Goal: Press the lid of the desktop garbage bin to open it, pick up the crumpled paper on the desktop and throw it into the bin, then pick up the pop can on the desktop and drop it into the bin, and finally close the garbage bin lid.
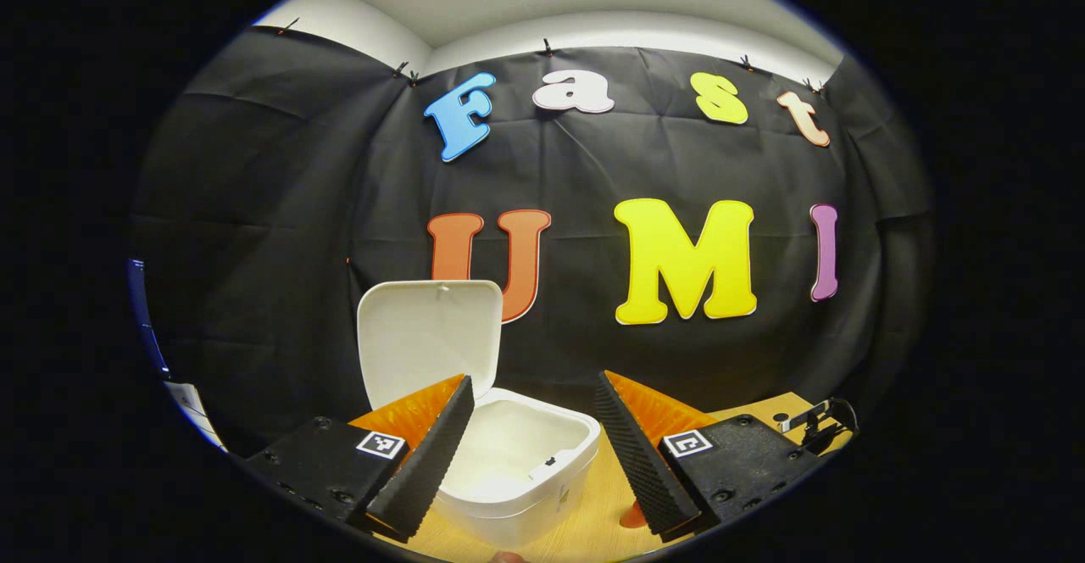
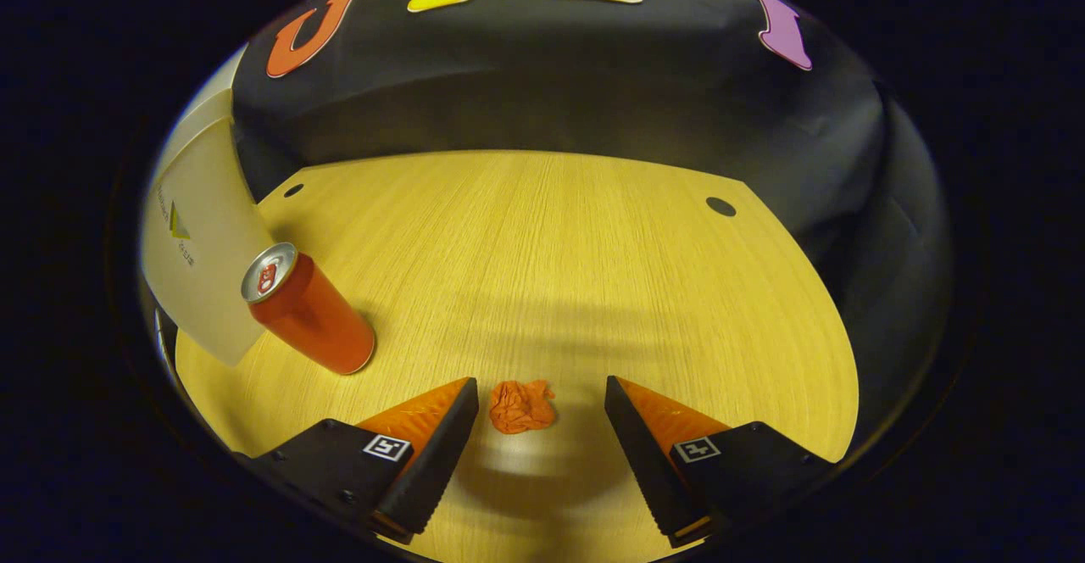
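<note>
The bin (image 1: 517, 470) stands with its lid (image 1: 428, 338) up. The right gripper (image 2: 540, 415), jaws apart, brackets the crumpled paper (image 2: 520, 406), seemingly just above it; closing on it comes next. The left gripper (image 1: 532, 453) hovers parted.

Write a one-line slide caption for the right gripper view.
Open right gripper hovers over the crumpled paper on the desktop, pop can upright beside the bin.

White bin (image 1: 517, 478) on desktop (image 1: 593, 529), lid (image 1: 428, 342) raised, left gripper (image 1: 532, 406) spread wide
</note>
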Tool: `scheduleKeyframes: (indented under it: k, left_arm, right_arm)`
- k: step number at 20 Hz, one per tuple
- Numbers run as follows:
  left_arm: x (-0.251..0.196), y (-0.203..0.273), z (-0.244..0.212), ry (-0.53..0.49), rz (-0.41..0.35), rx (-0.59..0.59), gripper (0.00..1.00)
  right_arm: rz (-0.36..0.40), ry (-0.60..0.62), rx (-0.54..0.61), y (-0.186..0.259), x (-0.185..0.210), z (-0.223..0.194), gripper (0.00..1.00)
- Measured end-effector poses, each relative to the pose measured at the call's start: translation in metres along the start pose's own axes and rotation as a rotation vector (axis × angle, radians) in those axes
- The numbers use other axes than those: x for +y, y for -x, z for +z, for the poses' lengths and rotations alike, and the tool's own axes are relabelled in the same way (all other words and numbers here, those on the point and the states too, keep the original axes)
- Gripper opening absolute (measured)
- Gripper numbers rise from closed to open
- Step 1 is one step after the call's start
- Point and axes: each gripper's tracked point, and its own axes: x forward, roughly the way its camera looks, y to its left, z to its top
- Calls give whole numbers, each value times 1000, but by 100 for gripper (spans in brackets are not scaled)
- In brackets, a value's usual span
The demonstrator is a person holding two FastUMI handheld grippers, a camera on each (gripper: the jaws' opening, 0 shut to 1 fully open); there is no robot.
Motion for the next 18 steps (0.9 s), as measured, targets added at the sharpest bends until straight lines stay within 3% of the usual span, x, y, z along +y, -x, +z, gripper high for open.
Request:
scheduleKeyframes:
  k: [2,4,8,11,14,15,18]
  left_arm:
    - [0,-1,1,-13,-2,-1,94]
    - [-4,-1,0,-4,-18,5,94]
    - [-10,-1,-4,1,-44,34,94]
    - [-15,0,-2,3,-67,29,94]
    - [-18,1,-3,8,-93,29,94]
    - [-18,3,-2,11,-99,29,94]
    - [-16,4,-7,25,-112,38,94]
  right_arm:
    - [3,-10,32,-8,1,-6,93]
    - [4,-21,57,-14,3,-12,81]
    - [15,-32,77,-16,6,-17,70]
    - [13,-33,76,-13,5,-17,46]
    - [-18,-40,61,-8,-2,-16,36]
    - [-11,-46,61,-6,0,-16,24]
    - [-16,-32,47,3,-1,-15,22]
